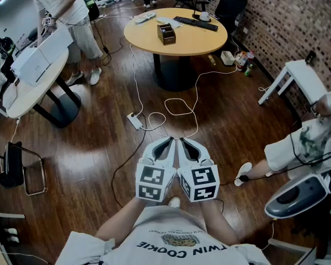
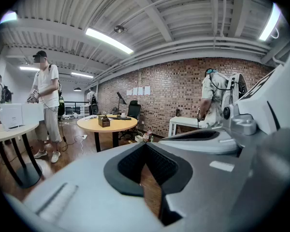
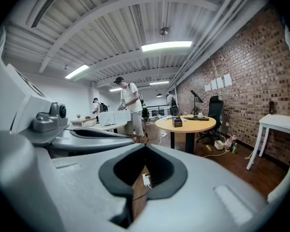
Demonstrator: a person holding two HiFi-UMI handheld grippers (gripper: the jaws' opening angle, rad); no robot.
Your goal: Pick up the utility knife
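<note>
wood floor (image 1: 99, 148) open ahead — left gripper (image 1: 170, 141), right gripper (image 1: 183, 142) both clenched, empty.

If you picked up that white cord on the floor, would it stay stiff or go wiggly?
Probably wiggly: the white cord lies in loose loops on the floor, so it would likely droop. It looks thin, so probably light. It seems to join the power strip, which might drag along.

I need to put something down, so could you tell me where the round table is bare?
The round table is bare along its near edge, in front of the wooden box. Its far edge is crowded: keyboard, papers.
</note>
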